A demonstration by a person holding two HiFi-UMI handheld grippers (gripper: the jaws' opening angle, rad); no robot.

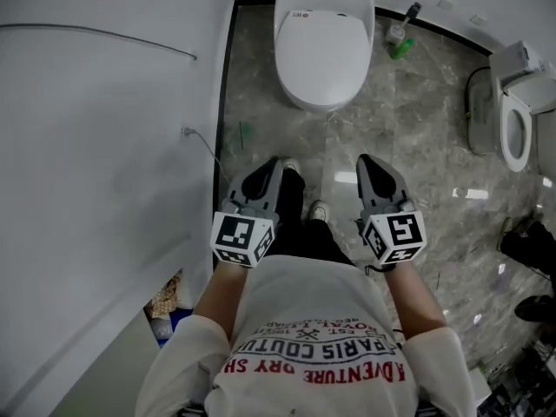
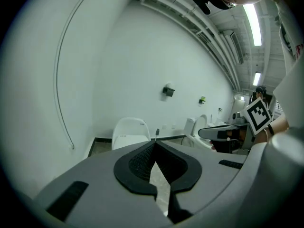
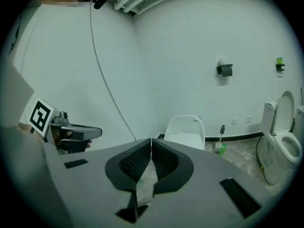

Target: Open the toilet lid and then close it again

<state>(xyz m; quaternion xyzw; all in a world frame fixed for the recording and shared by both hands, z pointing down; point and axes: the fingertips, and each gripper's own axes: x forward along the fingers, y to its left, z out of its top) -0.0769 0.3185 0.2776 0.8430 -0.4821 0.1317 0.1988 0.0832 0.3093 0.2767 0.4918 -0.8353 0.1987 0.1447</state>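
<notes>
White toilet (image 1: 323, 46), lid (image 1: 320, 55) down, against far wall

white toilet (image 1: 322, 46), grey marbled floor (image 1: 417, 120)

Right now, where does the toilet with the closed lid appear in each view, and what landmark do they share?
Head view: toilet at top centre.
Left gripper view: left of centre, just above the left tool.
Right gripper view: right of centre, above the right tool.
Shared landmark: toilet brush on its right.
</notes>
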